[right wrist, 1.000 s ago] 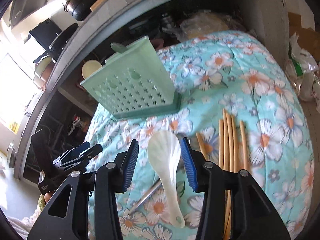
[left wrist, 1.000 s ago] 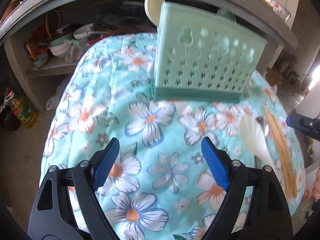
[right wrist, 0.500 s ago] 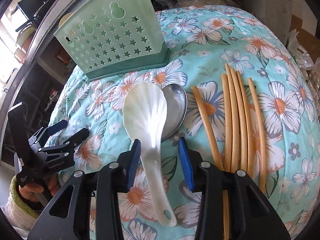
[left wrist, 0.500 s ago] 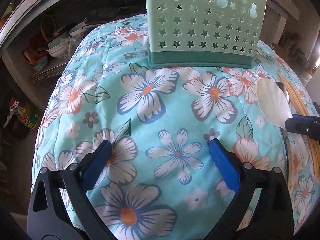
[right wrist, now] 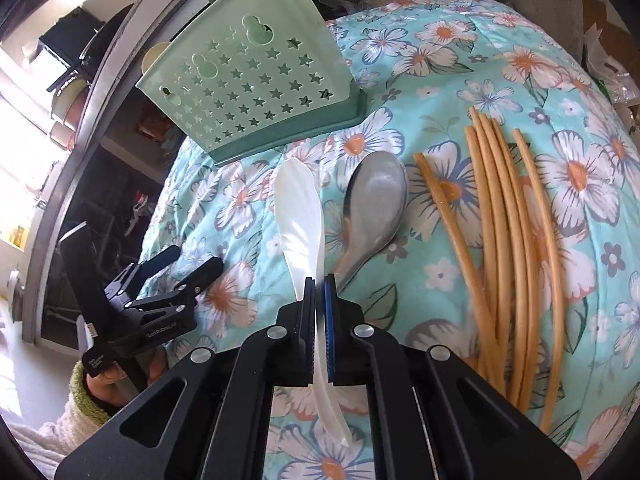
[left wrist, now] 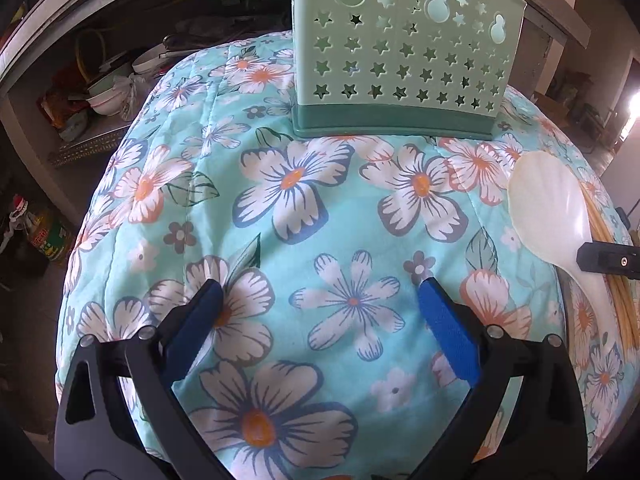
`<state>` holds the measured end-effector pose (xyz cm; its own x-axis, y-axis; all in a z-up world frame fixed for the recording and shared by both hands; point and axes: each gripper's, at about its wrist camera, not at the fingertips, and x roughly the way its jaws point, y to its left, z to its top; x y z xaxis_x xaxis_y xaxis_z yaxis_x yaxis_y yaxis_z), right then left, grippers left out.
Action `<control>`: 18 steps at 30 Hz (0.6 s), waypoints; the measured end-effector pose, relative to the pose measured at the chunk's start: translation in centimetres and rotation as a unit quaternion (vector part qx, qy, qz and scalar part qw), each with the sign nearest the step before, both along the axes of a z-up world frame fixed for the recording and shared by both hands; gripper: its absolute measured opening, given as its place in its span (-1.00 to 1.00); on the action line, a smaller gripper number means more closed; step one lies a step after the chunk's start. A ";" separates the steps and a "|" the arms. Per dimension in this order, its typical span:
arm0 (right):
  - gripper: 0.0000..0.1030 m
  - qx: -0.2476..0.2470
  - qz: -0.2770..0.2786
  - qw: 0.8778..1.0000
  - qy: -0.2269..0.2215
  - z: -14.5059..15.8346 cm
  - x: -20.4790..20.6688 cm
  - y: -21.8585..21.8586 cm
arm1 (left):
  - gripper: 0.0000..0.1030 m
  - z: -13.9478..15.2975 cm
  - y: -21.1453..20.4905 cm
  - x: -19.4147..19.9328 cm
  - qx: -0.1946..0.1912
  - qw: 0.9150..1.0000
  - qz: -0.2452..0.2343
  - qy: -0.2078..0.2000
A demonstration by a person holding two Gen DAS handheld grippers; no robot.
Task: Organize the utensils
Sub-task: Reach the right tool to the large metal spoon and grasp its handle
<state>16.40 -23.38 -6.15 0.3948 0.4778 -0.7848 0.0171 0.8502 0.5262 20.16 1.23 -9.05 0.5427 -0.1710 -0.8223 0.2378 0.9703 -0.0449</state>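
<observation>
One utensil is in hand and none yet stowed: the left gripper (left wrist: 320,320) hangs with fingers wide and empty over the quilted floral cloth (left wrist: 300,216), while the perforated green plastic holder (right wrist: 256,84) stands at the far edge. The right gripper (right wrist: 319,312), whose fingers have just closed, pinches the handle of the translucent white spoon (right wrist: 300,216), turned on edge. Beside it lie a polished metal spoon (right wrist: 372,208) and, farther right, a loose bundle of slim tan chopsticks (right wrist: 504,240), all apparently still to be sorted.
</observation>
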 end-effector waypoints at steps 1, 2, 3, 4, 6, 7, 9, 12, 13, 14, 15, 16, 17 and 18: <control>-0.91 0.014 0.003 1.000 0.003 0.0 -0.1 0.3 | 0.84 0.0 0.0 0.0 0.000 1.000 -0.001 0.000; -0.91 0.025 0.006 1.000 0.007 -0.1 -0.3 0.8 | 0.84 0.0 0.0 0.0 -0.001 1.000 -0.001 0.000; -0.91 0.037 0.011 0.999 0.012 -0.3 -0.4 1.2 | 0.84 0.0 0.1 0.0 -0.003 1.000 -0.003 0.000; -0.91 0.047 0.017 0.999 0.018 -0.5 -0.6 1.8 | 0.84 0.1 0.2 -0.1 -0.006 1.000 -0.005 0.001; -0.91 0.058 0.027 0.997 0.033 -1.1 -0.8 3.0 | 0.84 0.2 0.7 -0.1 -0.024 1.000 -0.007 0.001; -0.91 0.060 0.034 0.997 0.039 -1.4 -0.9 3.6 | 0.84 0.3 1.1 -0.1 -0.038 0.999 -0.007 0.001; -0.91 0.059 0.052 0.996 0.048 -1.6 -1.0 4.9 | 0.84 0.4 2.0 0.1 -0.072 0.997 -0.005 0.001; -0.88 0.052 0.070 0.995 0.043 -0.9 -1.0 5.7 | 0.84 0.5 3.1 0.1 -0.120 0.993 -0.001 0.000; -0.86 0.043 0.067 0.996 0.038 -0.6 -1.0 5.6 | 0.84 0.5 3.3 0.1 -0.128 0.992 -0.001 0.000; -0.84 0.036 0.061 0.997 0.032 -0.2 -0.9 5.3 | 0.84 0.5 3.3 0.1 -0.132 0.991 -0.001 0.000; -0.76 0.035 0.050 0.998 0.028 0.1 -0.8 4.7 | 0.84 0.5 3.2 0.2 -0.131 0.991 -0.001 -0.001; -0.69 0.036 0.033 0.999 0.024 0.3 -0.7 3.8 | 0.84 0.5 3.2 0.1 -0.129 0.992 -0.001 -0.001; -0.66 0.038 0.013 0.999 0.021 0.5 -0.5 2.7 | 0.84 0.5 3.1 0.2 -0.127 0.992 -0.002 -0.001; -0.61 0.038 -0.010 0.999 0.020 0.5 -0.4 1.6 | 0.84 0.6 3.0 0.0 -0.125 0.992 -0.002 -0.001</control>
